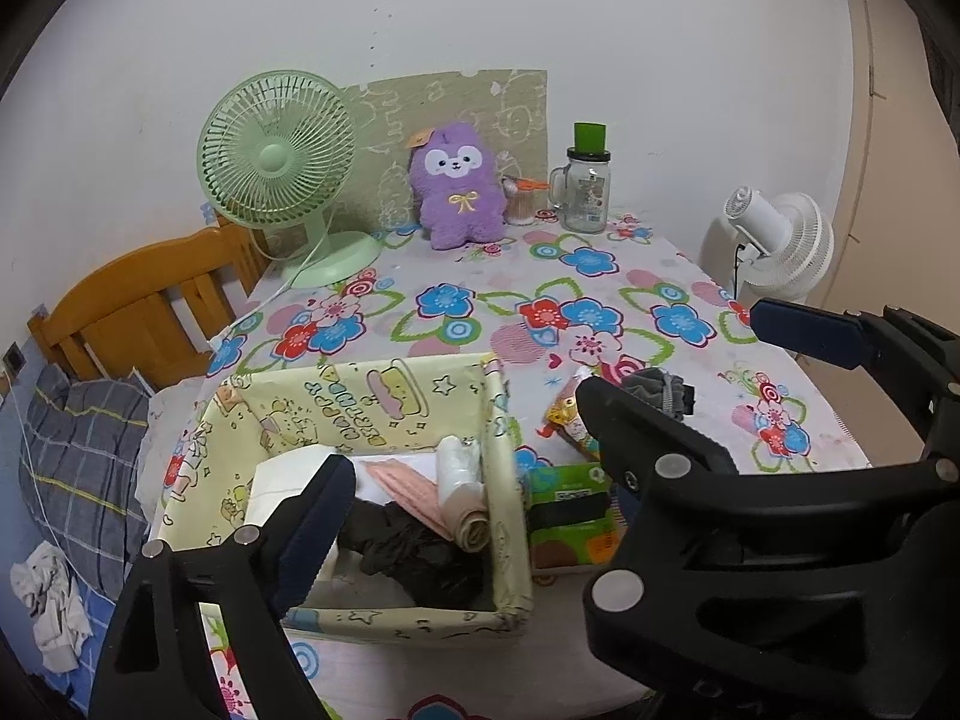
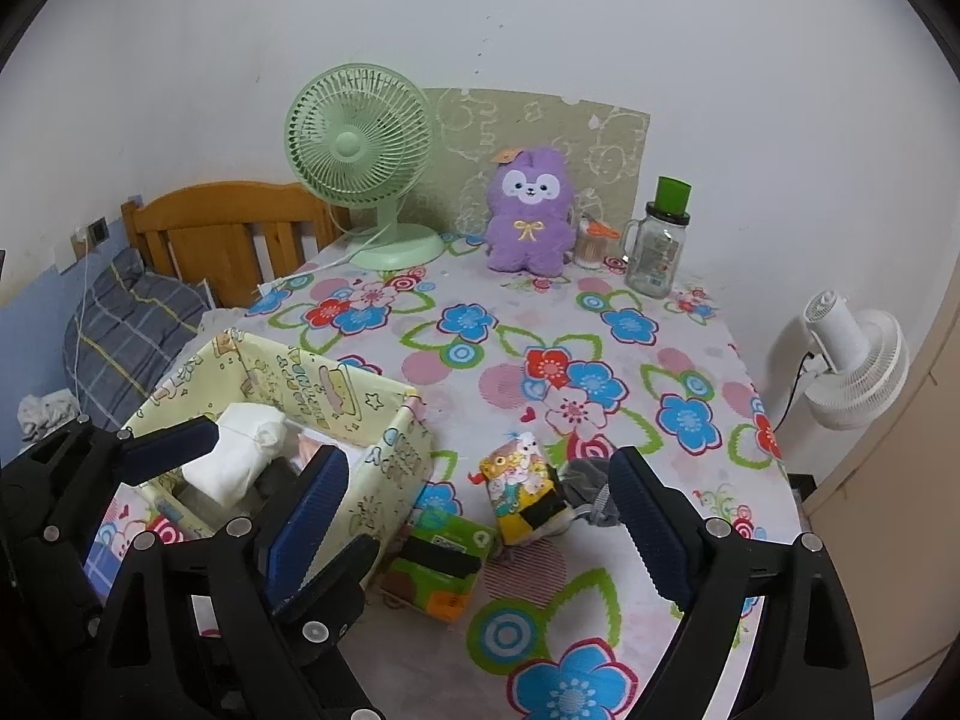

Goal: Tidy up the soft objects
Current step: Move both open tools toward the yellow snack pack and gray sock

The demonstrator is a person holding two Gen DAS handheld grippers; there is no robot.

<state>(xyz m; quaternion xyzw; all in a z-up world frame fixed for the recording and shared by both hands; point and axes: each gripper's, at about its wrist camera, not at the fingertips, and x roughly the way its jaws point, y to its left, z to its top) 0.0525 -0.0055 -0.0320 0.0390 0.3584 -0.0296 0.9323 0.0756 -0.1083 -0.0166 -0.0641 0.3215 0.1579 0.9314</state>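
Yellow fabric bin (image 1: 384, 402) holding folded white, pink and dark cloths; left hand-held gripper (image 1: 459, 432) and right hand-held gripper (image 2: 480, 516) both spread apart, empty.

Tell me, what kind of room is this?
Most likely a bedroom at home. A wooden bed headboard with a plaid pillow stands beside a table under a flowery tablecloth, and a purple plush toy sits at the wall next to a green desk fan.
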